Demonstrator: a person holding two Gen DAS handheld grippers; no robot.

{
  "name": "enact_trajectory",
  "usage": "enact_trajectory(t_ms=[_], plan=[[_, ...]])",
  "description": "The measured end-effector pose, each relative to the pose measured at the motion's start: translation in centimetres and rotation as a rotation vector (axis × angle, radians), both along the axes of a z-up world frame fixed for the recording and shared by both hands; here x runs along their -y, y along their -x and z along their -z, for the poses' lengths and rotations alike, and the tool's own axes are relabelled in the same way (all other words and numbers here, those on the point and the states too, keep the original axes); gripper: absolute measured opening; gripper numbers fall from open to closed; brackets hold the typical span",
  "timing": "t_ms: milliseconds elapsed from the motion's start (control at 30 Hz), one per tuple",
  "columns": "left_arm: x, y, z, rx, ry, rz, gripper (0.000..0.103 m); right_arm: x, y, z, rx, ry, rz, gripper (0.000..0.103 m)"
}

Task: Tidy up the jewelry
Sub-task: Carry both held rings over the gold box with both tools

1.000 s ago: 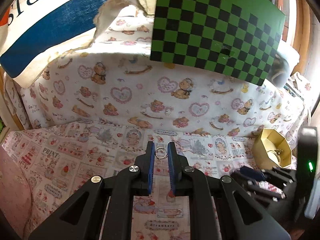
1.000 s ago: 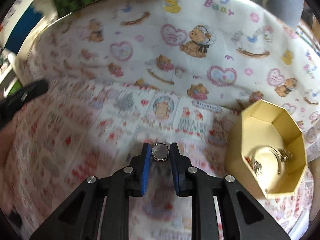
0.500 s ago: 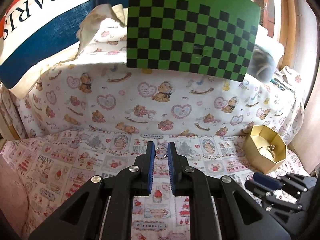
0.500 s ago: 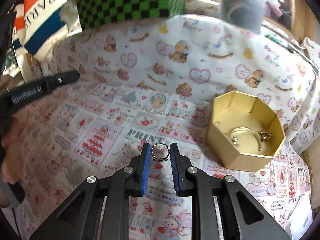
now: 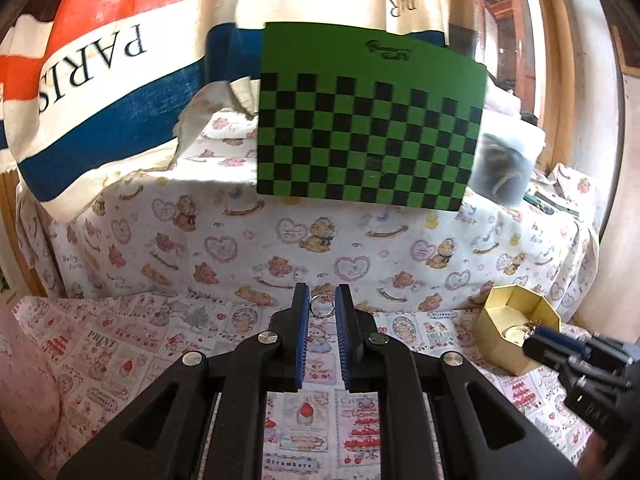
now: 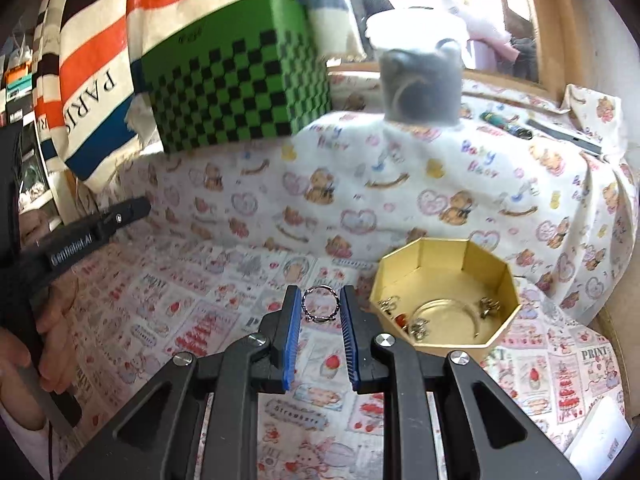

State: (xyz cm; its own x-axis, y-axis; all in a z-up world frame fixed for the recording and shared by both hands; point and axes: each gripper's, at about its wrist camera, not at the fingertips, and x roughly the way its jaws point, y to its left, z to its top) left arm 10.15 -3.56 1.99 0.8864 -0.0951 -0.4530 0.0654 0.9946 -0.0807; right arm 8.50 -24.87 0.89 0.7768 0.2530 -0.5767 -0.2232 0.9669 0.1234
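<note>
My left gripper (image 5: 321,307) is shut on a small silver ring (image 5: 321,306), held above the printed cloth. My right gripper (image 6: 319,309) is shut on a larger silver ring with a beaded edge (image 6: 319,309), just left of the gold octagonal box (image 6: 496,276). The box is open and holds several small jewelry pieces (image 6: 416,322). In the left wrist view the box (image 5: 500,332) sits at the right, with the right gripper's fingers (image 5: 560,344) in front of it. The left gripper's body shows at the left of the right wrist view (image 6: 80,236).
A green checkered box (image 5: 368,136) stands on the raised ledge behind, covered with teddy-bear cloth (image 5: 240,240). A striped "PARIS" bag (image 5: 100,60) hangs at back left. A grey container (image 6: 420,84) stands on the ledge. Pens (image 6: 508,124) lie at far right.
Both grippers have pulled back and risen with their rings still held. The box and the ledge now look farther away. The right gripper's view has steadied from blur.
</note>
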Motion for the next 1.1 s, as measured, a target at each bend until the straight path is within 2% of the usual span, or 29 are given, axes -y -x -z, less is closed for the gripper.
enact_trajectory(t_ms=[133,300,433,600,733,933,1100], plan=[[1.1,1.0,-0.4,-0.014,0.016,0.041,0.012,1.5,0.2,-0.8,0.024,-0.045,0.018,0.021],[4.1,3.4,-2.4,0.041,0.011,0.135,0.012,5.2,0.7,-2.5,0.053,-0.14,0.062,0.021],[7.2,2.8,-3.6,0.019,0.03,0.196,0.012,7.9,0.2,-2.6,0.037,-0.209,0.103,0.021],[11.5,0.9,-3.8,-0.026,0.054,0.262,0.012,9.7,-0.6,-1.9,0.017,-0.216,0.145,0.021],[14.4,-0.6,-3.0,-0.067,0.065,0.296,0.012,11.4,-1.3,-1.4,-0.02,-0.28,0.15,0.021],[17.6,-2.6,-1.2,-0.125,-0.012,0.316,0.012,13.1,-2.0,-0.9,-0.045,-0.35,0.164,0.021],[18.1,-3.1,0.5,-0.159,-0.022,0.325,0.012,13.1,-2.8,0.2,-0.08,-0.338,0.179,0.021]])
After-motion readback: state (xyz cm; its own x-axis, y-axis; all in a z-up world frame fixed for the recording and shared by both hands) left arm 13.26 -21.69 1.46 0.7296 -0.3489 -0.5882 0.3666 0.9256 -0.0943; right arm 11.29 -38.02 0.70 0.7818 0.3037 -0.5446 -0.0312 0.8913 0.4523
